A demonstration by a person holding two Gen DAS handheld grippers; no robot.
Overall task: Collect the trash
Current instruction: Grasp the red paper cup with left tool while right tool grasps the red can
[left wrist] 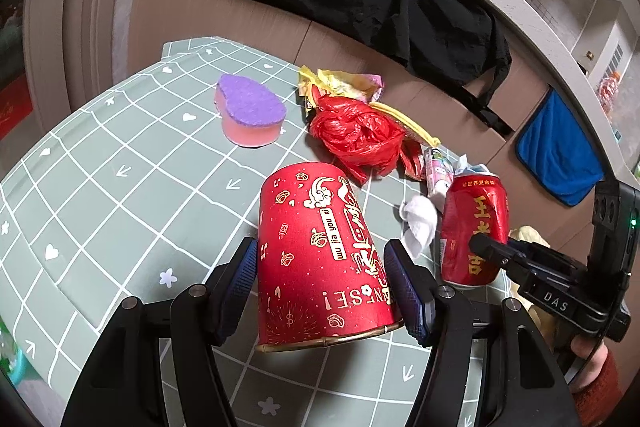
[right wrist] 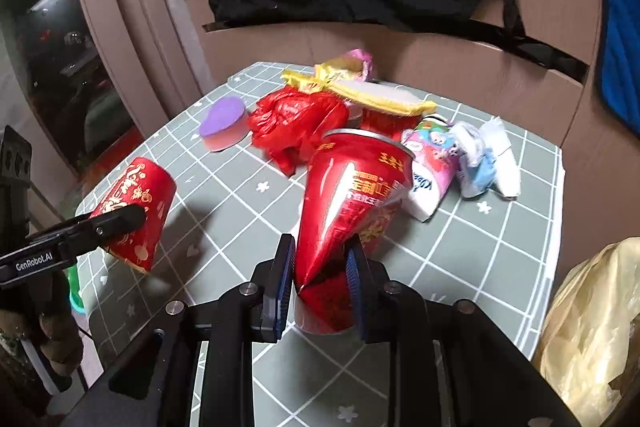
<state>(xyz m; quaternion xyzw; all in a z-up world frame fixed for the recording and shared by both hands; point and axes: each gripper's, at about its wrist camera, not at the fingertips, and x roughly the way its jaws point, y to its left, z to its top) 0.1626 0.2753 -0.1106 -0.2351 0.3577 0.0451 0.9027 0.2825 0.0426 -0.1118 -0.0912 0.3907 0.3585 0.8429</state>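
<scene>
the left gripper [left wrist: 324, 291] is clamped on a red paper cup [left wrist: 320, 251], held mouth toward the camera and tilted above the table [left wrist: 100, 167]; both blue pads press on its sides. the right gripper [right wrist: 320, 287] is clamped on a red can [right wrist: 348, 203], low on its body, where the metal is seen creased and pinched in between the pads. no earlier picture is given, so only the squeeze as it stands can be told.

the can is judged to be empty and light: thin metal that buckles under the pads and may slip where it is glossy. a hold across the crushed waist, as now, should be secure. the cup is light, stiff only at its rolled rim, and easily flattened; it is best taken mid-wall with a gentle grip.

more trash is left on the table behind: a red bag [left wrist: 356, 135], soft and crumpled, a yellow wrapper [left wrist: 340, 83], a small carton [right wrist: 432, 167], and white tissue [left wrist: 418, 219], all light and limp. a purple sponge [left wrist: 250, 111] lies apart to the left.

chinese characters in gold are printed on the can. on the cup "wish you all" can be read upside down, with part of a word ending "nese!". "das" is marked on the right gripper's finger and "genrobot.ai" on the left one's.
</scene>
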